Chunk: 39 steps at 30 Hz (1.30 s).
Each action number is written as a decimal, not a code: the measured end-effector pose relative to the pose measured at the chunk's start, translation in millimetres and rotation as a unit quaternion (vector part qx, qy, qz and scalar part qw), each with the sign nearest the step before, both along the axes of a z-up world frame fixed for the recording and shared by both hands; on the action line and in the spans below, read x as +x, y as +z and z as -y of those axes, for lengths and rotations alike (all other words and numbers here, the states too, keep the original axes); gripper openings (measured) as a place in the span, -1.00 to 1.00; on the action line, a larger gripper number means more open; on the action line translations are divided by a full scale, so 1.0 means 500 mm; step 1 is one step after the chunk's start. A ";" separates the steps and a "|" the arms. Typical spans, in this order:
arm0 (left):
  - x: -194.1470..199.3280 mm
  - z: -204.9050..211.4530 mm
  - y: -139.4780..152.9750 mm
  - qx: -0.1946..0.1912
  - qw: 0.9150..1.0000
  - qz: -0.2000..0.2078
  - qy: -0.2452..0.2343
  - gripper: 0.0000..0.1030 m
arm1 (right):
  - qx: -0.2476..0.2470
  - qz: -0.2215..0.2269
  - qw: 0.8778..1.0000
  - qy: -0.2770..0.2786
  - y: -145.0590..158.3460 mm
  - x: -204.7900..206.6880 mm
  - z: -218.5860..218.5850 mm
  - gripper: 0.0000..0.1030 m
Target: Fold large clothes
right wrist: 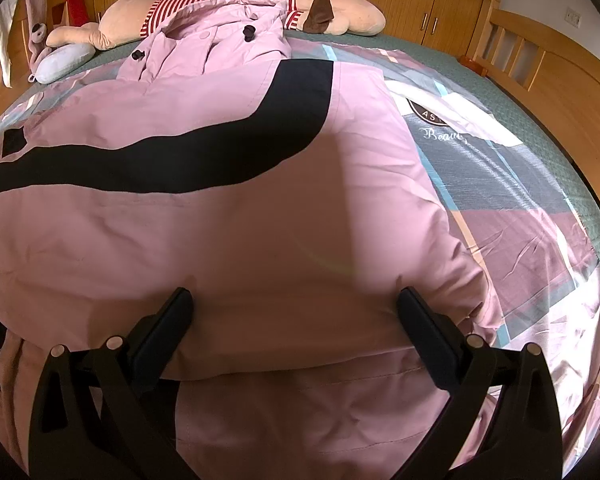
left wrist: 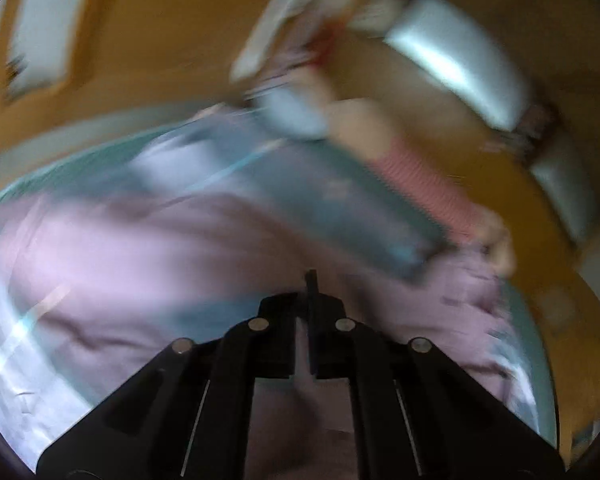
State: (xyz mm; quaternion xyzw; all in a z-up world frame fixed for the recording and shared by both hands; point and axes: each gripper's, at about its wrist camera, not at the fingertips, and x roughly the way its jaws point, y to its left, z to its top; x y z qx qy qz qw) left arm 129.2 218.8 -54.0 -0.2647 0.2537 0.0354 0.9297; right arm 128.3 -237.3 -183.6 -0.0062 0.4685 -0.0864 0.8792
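A large pink jacket (right wrist: 236, 216) with a curved black stripe (right wrist: 220, 148) lies spread on the bed, hood (right wrist: 220, 36) at the far end. My right gripper (right wrist: 294, 300) is open, its fingers straddling the jacket's near folded edge without closing on it. In the blurred left wrist view my left gripper (left wrist: 306, 308) has its jaws together with a strip of pink jacket fabric (left wrist: 140, 264) between them, held above the bed.
The bed has a patchwork cover (right wrist: 520, 208) in grey, pink and teal. A big plush toy in a red striped shirt (right wrist: 236, 4) and a small grey cushion (right wrist: 60, 64) lie at the far end. Wooden cupboards (right wrist: 420, 0) and a bedframe (right wrist: 540, 64) surround it.
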 end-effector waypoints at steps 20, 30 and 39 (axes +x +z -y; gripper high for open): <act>-0.195 0.643 -0.101 0.302 0.910 -0.031 -0.282 0.90 | -0.001 0.000 1.000 -0.001 -0.004 0.000 -0.002 0.97; -0.173 0.477 -0.007 0.289 0.956 0.019 -0.039 0.89 | 0.003 0.005 1.000 -0.002 0.000 -0.003 -0.001 0.97; -0.003 0.125 -0.147 -0.123 0.980 -0.154 -0.006 0.68 | 0.009 0.156 0.984 0.089 0.134 -0.097 -0.089 0.97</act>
